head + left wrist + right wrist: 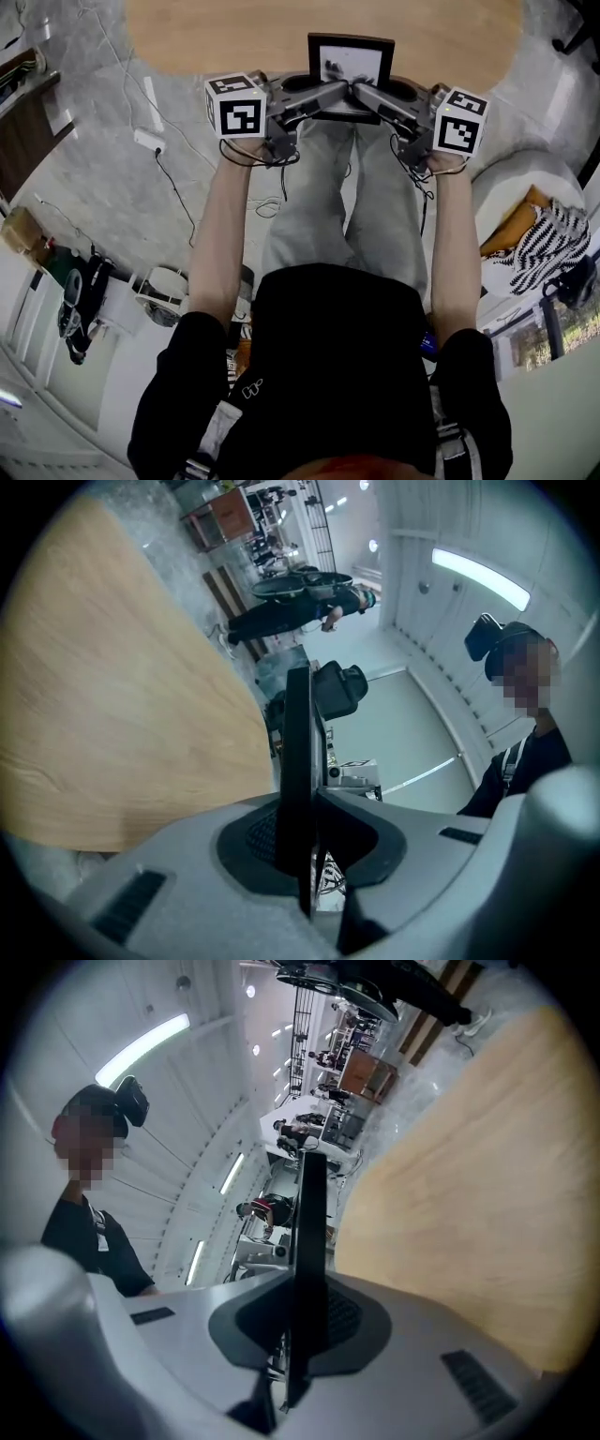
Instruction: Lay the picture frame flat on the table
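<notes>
A black picture frame (351, 62) with a white mat stands at the near edge of the wooden table (234, 33), facing me. My left gripper (339, 92) is shut on the frame's lower left side. My right gripper (364, 92) is shut on its lower right side. In the left gripper view the picture frame (298, 761) shows edge-on as a thin black bar pinched between the grey jaws. The right gripper view gives the same edge-on picture frame (307, 1251) clamped between the jaws, with the table (469, 1194) beyond.
A grey marble-look floor lies under the table, with a white power strip (148, 142) and cables at the left. A white seat with a striped cushion (548, 239) stands at the right. My legs are below the grippers.
</notes>
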`<state>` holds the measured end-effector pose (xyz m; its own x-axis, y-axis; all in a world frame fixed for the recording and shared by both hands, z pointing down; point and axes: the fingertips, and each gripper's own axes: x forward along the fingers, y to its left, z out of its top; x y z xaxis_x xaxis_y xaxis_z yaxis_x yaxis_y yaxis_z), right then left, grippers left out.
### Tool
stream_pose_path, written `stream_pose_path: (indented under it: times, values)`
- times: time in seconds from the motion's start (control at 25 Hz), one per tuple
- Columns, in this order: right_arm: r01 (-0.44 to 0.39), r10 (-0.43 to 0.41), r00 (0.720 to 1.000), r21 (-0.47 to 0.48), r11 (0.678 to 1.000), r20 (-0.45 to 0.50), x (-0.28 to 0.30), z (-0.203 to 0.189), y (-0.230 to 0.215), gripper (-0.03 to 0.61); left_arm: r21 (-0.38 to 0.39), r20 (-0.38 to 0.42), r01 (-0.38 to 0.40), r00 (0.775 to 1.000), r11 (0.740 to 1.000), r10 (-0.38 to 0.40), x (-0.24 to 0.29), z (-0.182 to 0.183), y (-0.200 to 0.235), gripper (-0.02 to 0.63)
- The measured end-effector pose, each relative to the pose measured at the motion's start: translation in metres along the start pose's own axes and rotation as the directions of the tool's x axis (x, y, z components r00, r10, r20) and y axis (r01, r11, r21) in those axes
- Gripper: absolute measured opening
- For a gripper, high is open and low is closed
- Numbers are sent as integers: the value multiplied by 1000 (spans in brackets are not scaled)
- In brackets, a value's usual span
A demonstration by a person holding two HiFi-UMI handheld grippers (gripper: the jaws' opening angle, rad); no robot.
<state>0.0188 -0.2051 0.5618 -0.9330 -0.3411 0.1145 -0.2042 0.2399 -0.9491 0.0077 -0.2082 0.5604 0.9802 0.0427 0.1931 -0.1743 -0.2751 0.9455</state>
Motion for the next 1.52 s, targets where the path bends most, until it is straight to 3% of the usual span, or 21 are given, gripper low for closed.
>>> stream_pose_path:
  times: [0.32,0.48,0.64,0.8,0.96,1.08,1.36,1.52]
  values:
    - [-67,66,998,27,997,19,-3,-22,-31,19,13,17,45,999,999,-45,10,-26,36,49]
    - [-51,48,997,37,998,67,-7,-16,-37,18,50,64,-14,998,999,11,-2,-27,50,104]
    - [78,-82,989,34,996,123,-18,11,-65,18,55,85,-142,987,988,137,-10,-31,72,104]
    - [203,-206,970,34,979,130,-25,44,-118,18,71,122,-271,957,960,262,-9,-28,98,85]
    - [312,-314,944,39,949,98,-13,58,-151,18,33,185,-278,946,960,267,-15,-27,100,36]
    - [378,-381,921,50,925,81,-12,60,-166,18,16,186,-276,945,961,269,-11,-32,98,31]
    - [442,-447,891,81,894,78,-5,61,-188,20,11,168,-252,954,968,246,-13,-44,93,25]
    - [527,-530,846,59,848,57,-13,60,-198,35,-33,189,-230,954,973,232,-18,-46,94,19]
